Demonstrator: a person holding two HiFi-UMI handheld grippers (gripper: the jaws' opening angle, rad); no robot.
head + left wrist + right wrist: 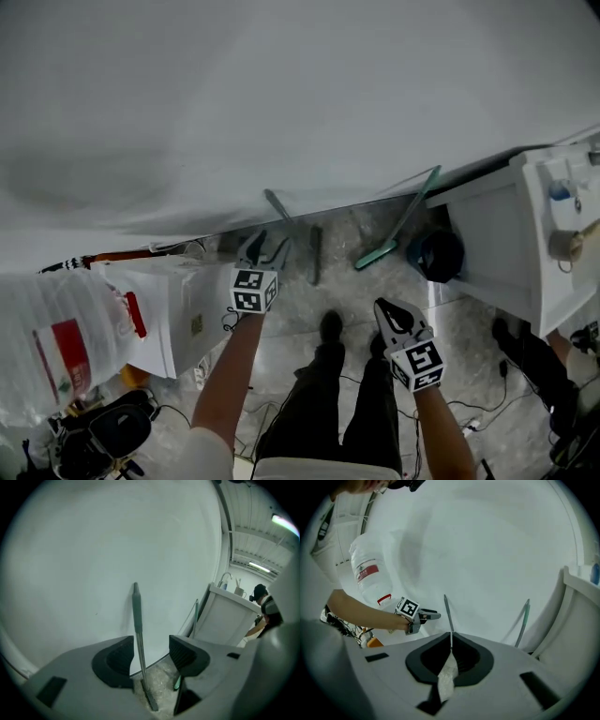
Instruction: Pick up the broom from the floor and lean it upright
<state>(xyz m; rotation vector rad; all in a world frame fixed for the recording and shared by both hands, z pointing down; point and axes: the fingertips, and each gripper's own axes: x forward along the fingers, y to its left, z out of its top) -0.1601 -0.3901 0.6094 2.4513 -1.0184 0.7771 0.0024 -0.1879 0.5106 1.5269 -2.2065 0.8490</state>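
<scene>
The broom (298, 230) stands upright with its thin grey handle leaning on the white wall and its dark head on the speckled floor. In the left gripper view the broom (137, 620) shows beyond the jaws, apart from them. My left gripper (266, 249) hangs just left of the broom, open and empty (151, 656). My right gripper (386, 309) is lower right, above the person's shoes, with its jaws shut and nothing between them (451, 641). From the right gripper view I see the broom handle (447, 613) and the left gripper (429, 616) beside it.
A green-edged long-handled tool (398, 225) also leans on the wall to the right. A white cabinet (511, 253) with a dark round object (439, 255) stands at right. White bags (178, 300) and a red-labelled bottle (56, 347) crowd the left. Cables (469, 427) lie on the floor.
</scene>
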